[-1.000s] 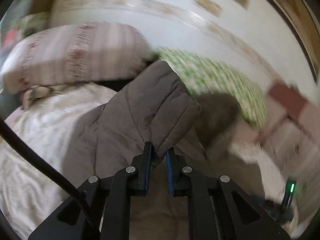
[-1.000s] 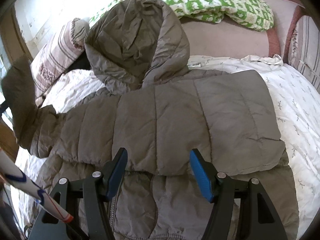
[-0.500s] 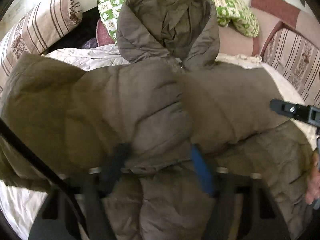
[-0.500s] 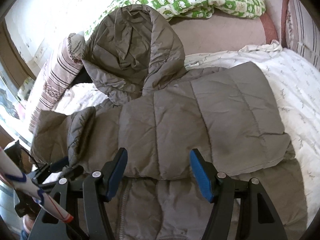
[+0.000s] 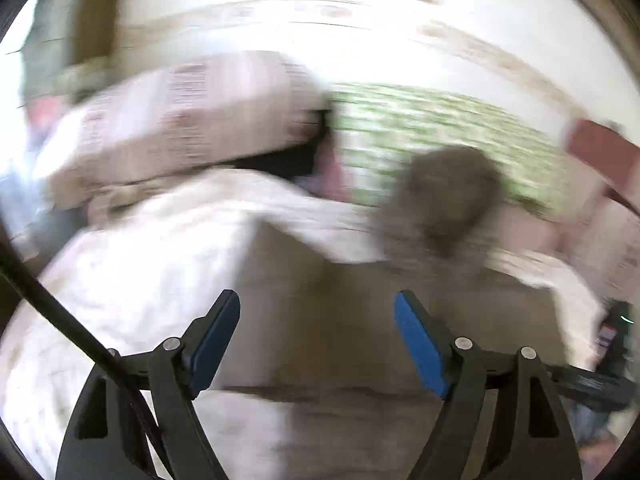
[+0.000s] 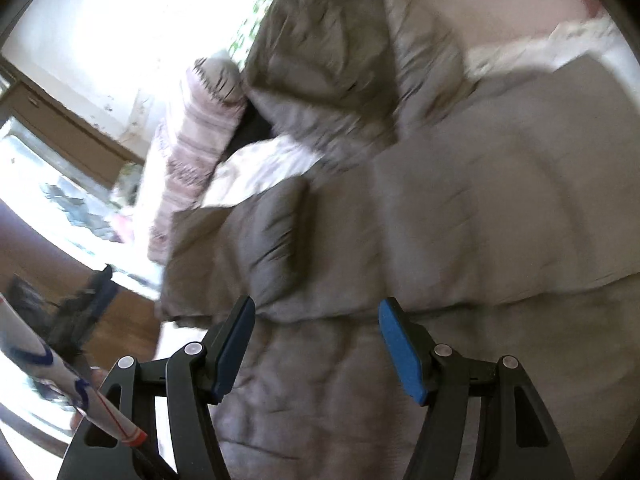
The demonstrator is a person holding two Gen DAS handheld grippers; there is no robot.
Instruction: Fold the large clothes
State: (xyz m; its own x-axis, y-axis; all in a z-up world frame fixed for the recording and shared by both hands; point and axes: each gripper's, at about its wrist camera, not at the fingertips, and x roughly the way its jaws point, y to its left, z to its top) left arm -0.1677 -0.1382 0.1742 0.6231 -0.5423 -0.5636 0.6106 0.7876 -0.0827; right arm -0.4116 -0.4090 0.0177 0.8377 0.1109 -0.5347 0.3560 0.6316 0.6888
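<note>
Both wrist views look forward and downward, each past its own gripper, close over the bed. Ahead of each lies the grey-brown quilted hooded jacket; both share its hood, the striped pillow and the green-patterned cover.

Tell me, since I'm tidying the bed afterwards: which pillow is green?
The checked pillow behind the jacket hood. It has a green and white pattern; the pillow left of it is pink and striped.
</note>
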